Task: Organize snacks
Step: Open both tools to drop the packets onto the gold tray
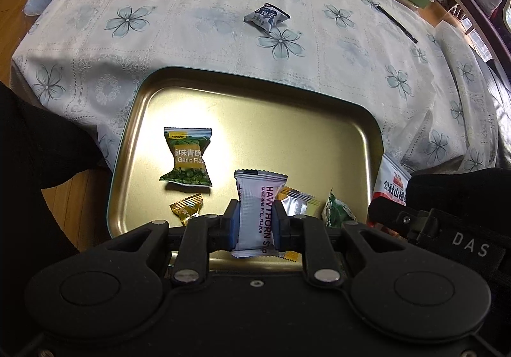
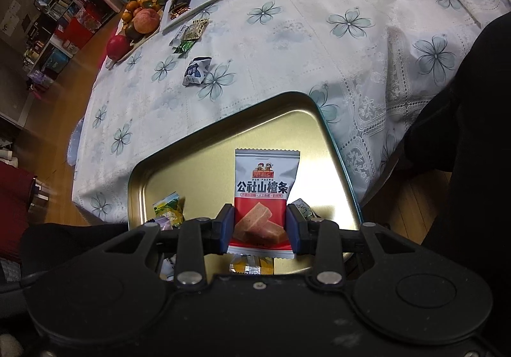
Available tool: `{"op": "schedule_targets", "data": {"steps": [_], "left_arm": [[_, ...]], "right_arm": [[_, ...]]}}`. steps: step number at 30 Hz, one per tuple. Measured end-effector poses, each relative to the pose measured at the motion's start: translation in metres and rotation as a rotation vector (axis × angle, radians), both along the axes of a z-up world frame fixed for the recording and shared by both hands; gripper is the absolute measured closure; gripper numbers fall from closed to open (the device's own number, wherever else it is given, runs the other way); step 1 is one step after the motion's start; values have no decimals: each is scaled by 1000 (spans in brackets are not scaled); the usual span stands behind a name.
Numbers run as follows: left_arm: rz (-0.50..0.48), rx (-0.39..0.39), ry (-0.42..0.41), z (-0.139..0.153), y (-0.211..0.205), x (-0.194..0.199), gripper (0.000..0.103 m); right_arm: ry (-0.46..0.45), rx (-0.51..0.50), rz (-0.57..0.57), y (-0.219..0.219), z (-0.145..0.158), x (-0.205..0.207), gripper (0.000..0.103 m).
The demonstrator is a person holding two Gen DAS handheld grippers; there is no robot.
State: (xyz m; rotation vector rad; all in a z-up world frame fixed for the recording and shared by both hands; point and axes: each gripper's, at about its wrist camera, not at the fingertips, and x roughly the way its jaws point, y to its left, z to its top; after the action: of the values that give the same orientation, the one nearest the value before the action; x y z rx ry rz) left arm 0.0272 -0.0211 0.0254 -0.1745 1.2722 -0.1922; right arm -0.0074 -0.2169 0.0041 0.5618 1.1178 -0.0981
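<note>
Upright, white hawthorn strip packet (image 1: 255, 213) pinched in left claw (image 1: 255, 223)

The tray (image 1: 255, 95) is gold inside with a teal rim. The tablecloth (image 1: 179, 37) is white lace printed with blue-grey flowers. One held packet (image 1: 255, 213) is silver-white with purple lettering, the other (image 2: 266, 197) white and red. A pea packet (image 1: 186, 157) is green.

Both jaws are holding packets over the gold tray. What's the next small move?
Probably open the left gripper and drop its hawthorn strip packet into the gold tray: the packet hangs above the tray floor, where other snacks already lie.
</note>
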Motion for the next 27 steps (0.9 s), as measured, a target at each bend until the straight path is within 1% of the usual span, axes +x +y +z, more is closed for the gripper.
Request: {"op": "schedule_targets", "data": {"steps": [6,11,16,20,23,25,26,27], "left_arm": [[-28,23,32,-15,-10,-3,76],[-32,82,29,-23,-15,-3,76],[-19,60,15,-23,-11,3,76],[-13,75,-6,-22,-13,10,75],[-23,74,-15,-21,-15,10,75],[-25,67,-24,-20,-15,10,73],[-23,70,-27,-20,-14,10,68],[-20,71,-31,-19,-14,10,68]], "right_arm": [[19,26,9,0,-5,0,66],[35,23,17,0,-10,0,66],[46,16,8,-1,-14,6,66],[24,-12,0,0,-10,19,66],[39,-36,10,3,-13,30,66],[47,-35,25,4,-16,37,66],[51,-35,30,5,-18,39,66],[53,-38,33,7,-19,41,66]]}}
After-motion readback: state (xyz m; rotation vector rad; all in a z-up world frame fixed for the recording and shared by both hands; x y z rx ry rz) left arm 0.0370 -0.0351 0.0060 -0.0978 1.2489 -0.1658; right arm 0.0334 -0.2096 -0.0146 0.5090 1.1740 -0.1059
